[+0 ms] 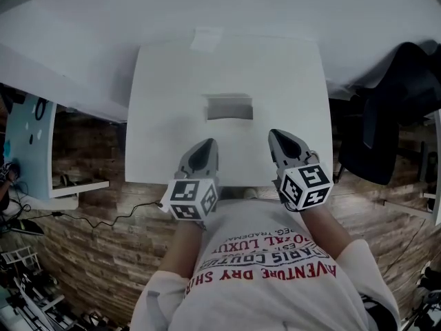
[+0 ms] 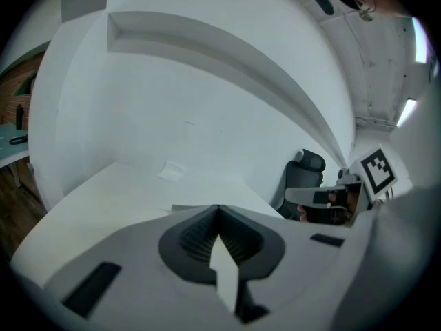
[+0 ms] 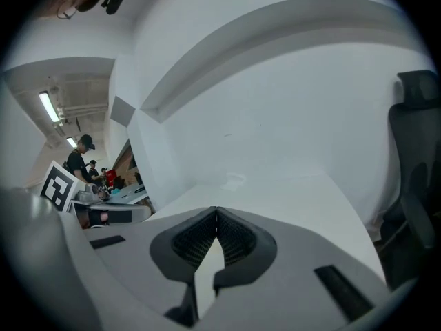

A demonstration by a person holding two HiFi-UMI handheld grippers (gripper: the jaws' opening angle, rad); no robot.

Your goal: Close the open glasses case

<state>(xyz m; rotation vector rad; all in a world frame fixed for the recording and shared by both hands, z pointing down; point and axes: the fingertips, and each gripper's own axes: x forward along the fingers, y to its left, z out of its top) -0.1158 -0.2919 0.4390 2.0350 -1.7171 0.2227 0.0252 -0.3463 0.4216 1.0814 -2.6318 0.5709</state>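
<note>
Glasses case [image 1: 229, 107] sits mid-bench [image 1: 165, 81], well ahead of left gripper [image 1: 205, 145] & right gripper [image 1: 279, 136]. Both sets of fingers [image 2: 193, 236] are clenched w/ nothing between. Risk: pressing it shut w/ one gripper only could skid the case along the smooth bench instead of closing it.

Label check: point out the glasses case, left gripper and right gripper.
glasses case [image 1: 229, 107]: head view, its grey middle.
left gripper [image 1: 209, 143]: head view, between its shut fingertips.
right gripper [image 1: 275, 133]: head view, between its shut fingertips.
</note>
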